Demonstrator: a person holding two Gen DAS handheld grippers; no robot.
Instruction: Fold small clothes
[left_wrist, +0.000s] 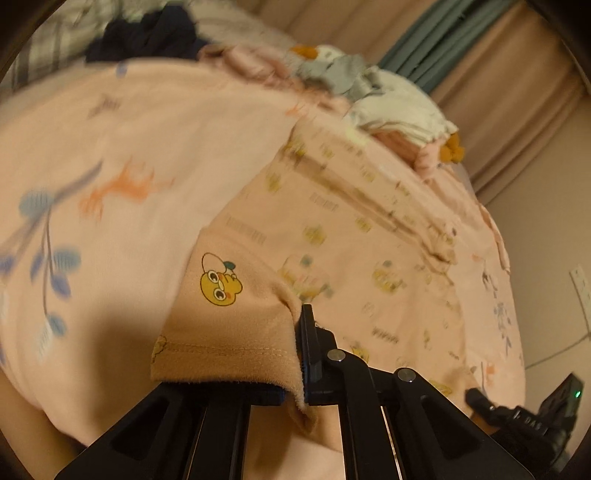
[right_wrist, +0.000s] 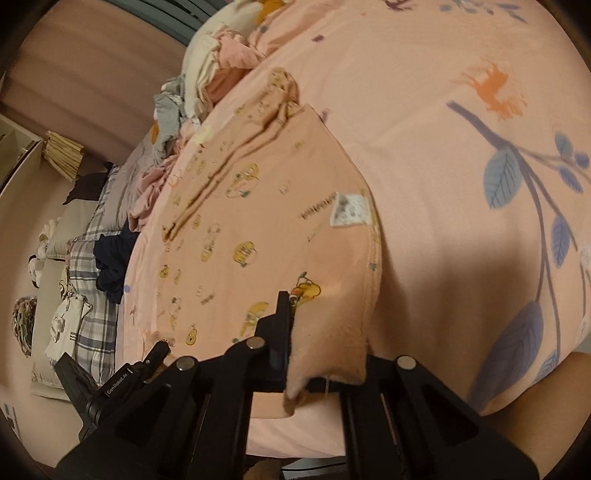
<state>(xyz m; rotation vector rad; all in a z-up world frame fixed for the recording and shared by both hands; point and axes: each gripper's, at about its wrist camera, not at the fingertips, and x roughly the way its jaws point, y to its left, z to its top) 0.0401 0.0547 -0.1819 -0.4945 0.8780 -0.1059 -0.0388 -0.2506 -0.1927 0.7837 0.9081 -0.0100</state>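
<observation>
Left gripper (left_wrist: 299, 354) jaws clench the pink garment (left_wrist: 332, 236) hem at 6 o'clock; right gripper (right_wrist: 291, 354) jaws clench its other corner above the bed (right_wrist: 443, 184).

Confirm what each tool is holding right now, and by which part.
Both hold the pink duck-print garment: left tool pinches its hemmed corner, right tool pinches its other near edge.

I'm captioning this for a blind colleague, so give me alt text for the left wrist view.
The left gripper is shut on the hem corner of a small peach cotton garment printed with yellow cartoon ducks, which lies spread over a pink bedsheet with blue leaves and orange animals. A pile of unfolded clothes sits further back.
</observation>
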